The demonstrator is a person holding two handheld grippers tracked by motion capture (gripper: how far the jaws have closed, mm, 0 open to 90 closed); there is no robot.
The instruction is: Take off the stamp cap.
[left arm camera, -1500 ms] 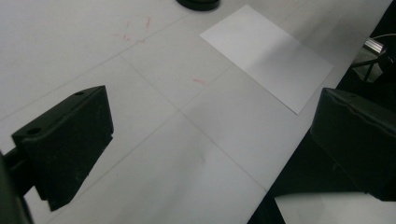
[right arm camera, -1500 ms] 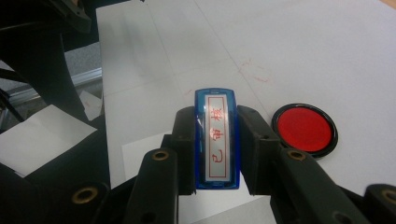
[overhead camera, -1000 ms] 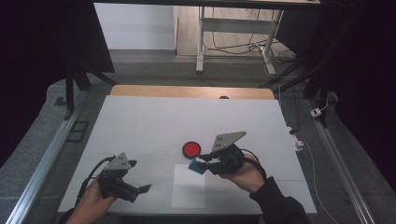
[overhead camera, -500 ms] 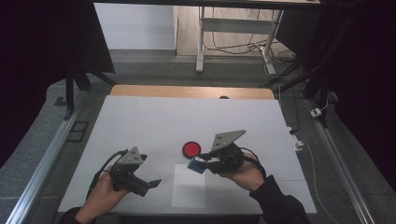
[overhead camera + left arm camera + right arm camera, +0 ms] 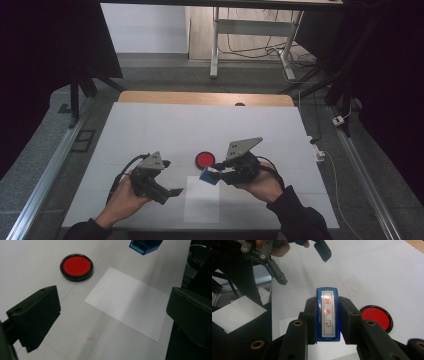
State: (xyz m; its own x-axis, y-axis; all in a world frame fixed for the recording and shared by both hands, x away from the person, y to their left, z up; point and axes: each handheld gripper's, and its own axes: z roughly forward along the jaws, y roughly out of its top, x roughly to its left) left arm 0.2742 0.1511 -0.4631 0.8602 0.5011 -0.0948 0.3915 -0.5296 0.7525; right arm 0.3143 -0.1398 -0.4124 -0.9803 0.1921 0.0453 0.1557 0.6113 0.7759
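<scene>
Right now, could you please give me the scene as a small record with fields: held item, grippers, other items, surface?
held item: blue stamp, red characters on its label
right gripper: shut on the blue stamp, near the sheet's upper edge
left gripper: open, holds nothing, at the sheet's left edge
other items: red ink pad, white paper sheet
surface: white table

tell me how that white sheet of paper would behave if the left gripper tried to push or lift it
The paper lies flat and thin on the smooth table, so a push would probably slide it rather than lift it. It looks floppy and light, likely to droop if raised by one edge. The left gripper has open jaws and might struggle to get under it.
</scene>
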